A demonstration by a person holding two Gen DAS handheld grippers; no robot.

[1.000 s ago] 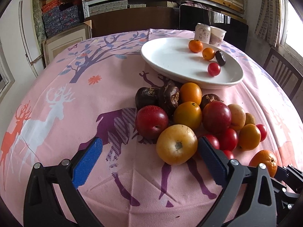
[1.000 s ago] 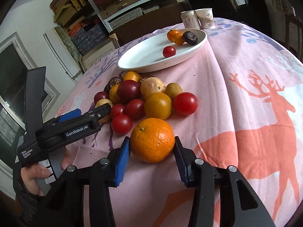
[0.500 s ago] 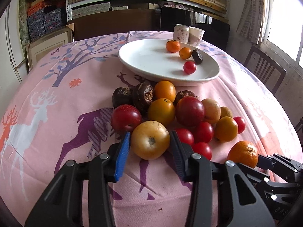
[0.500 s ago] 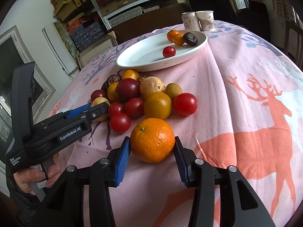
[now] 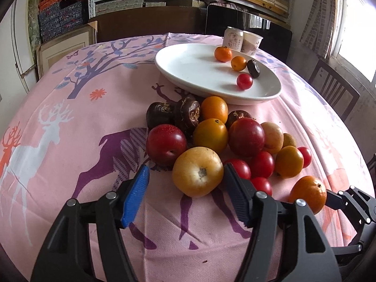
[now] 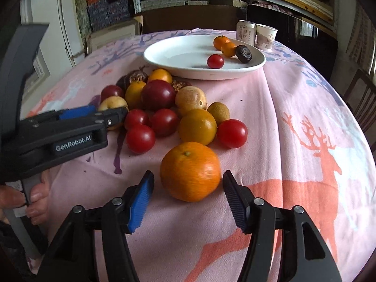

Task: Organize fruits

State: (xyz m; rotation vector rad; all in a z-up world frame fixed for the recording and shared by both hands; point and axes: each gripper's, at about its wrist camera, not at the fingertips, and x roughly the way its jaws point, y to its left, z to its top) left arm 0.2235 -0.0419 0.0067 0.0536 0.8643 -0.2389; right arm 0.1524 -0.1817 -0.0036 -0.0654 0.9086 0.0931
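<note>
Left wrist view: the left gripper (image 5: 185, 195) stands wide around a yellow-brown round fruit (image 5: 197, 171) on the pink deer-print tablecloth (image 5: 70, 141). The right gripper (image 6: 188, 198) brackets a loose orange mandarin (image 6: 190, 171), unclamped. Next, I judge: close, lift, carry to the white oval plate (image 6: 164, 58).

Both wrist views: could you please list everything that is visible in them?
Pink deer-print tablecloth: one, covers table.
Oval white plate: one, far side.
Small fruits on plate: four; two orange, one red, one dark.
Loose fruit pile: about fourteen; red, orange, yellow, dark; before plate.
Yellow round fruit: one, inside left gripper.
Orange mandarin: one, inside right gripper.
Drink can, paper cup: one each, white, behind plate.
Grippers: two, black with blue pads, open.
</note>
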